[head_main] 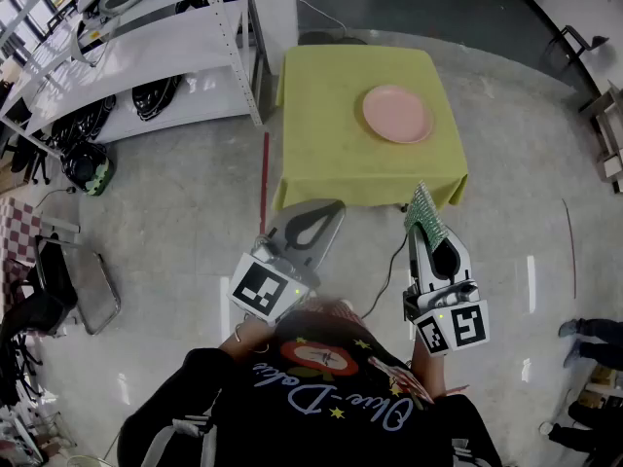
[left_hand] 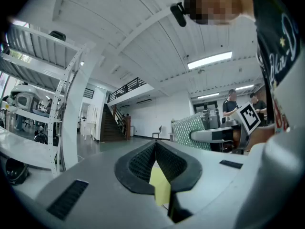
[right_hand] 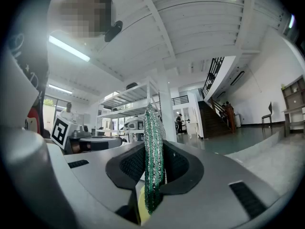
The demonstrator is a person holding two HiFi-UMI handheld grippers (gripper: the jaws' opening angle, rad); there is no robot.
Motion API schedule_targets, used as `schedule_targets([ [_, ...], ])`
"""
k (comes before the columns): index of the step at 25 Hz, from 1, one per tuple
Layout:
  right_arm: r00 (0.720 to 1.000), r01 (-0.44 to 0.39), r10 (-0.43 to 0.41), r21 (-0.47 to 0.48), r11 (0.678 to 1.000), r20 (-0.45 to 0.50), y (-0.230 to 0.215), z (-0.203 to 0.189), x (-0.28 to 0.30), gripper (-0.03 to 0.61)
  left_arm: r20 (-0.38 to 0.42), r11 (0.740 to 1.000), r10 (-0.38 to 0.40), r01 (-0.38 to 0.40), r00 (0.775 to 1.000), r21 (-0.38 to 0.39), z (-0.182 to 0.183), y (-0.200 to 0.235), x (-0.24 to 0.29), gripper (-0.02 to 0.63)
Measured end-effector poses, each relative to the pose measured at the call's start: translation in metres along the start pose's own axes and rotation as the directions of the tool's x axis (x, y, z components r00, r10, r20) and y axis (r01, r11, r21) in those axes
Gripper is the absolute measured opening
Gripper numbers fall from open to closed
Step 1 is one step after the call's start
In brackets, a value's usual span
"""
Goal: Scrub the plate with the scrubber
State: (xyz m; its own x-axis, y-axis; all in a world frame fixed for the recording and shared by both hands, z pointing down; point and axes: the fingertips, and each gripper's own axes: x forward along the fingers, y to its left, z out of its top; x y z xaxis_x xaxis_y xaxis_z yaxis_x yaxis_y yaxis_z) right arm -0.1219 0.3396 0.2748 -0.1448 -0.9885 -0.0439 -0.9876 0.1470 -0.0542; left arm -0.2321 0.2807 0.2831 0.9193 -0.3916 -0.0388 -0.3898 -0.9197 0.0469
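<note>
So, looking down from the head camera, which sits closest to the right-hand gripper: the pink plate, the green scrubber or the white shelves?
1. Green scrubber: clamped in the right gripper itself.
2. Pink plate: ahead, on the yellow table.
3. White shelves: far off, upper left.

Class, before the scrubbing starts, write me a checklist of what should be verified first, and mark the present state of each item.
1. Scrubber gripped: ok. It stands clamped between the jaws of the right gripper.
2. Left gripper free: ok. Its jaws are together with nothing between them.
3. Plate in place: ok. It lies flat on the yellow-green table, with nothing else on the cloth.
4. Scrubber at the plate: not ok. Both grippers are held over the floor, short of the table.
5. Plate steadied: not ok. Nothing holds it.
6. Plate dirty or wet: cannot tell.
</note>
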Motion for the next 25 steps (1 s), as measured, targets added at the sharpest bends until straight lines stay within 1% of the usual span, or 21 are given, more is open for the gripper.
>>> schedule_targets([
  [8,1.000,-0.002,0.002,0.024,1.000,0.009,-0.001,-0.003,-0.001,0.063,0.002,1.000,-0.001,0.001,1.000,0.021,-0.003,0.001,-0.002,0.002],
  [11,1.000,0.001,-0.001,0.026,1.000,0.012,-0.001,-0.003,-0.006,0.063,-0.006,1.000,0.001,-0.001,1.000,0.005,-0.004,-0.004,-0.002,0.002],
  [18,1.000,0.012,-0.013,0.029,1.000,0.026,-0.016,0.001,-0.020,0.063,-0.006,1.000,-0.013,0.013,1.000,0.008,-0.003,-0.020,0.008,0.003],
  [21,0.999,0.009,-0.010,0.029,1.000,0.036,-0.023,0.004,-0.028,0.063,-0.007,1.000,-0.014,0.014,1.000,0.026,-0.006,-0.027,0.013,0.003],
  [25,0.999,0.005,-0.006,0.026,1.000,0.040,-0.034,0.006,-0.043,0.063,-0.007,1.000,-0.011,0.011,1.000,0.027,-0.005,-0.044,0.020,0.003],
])
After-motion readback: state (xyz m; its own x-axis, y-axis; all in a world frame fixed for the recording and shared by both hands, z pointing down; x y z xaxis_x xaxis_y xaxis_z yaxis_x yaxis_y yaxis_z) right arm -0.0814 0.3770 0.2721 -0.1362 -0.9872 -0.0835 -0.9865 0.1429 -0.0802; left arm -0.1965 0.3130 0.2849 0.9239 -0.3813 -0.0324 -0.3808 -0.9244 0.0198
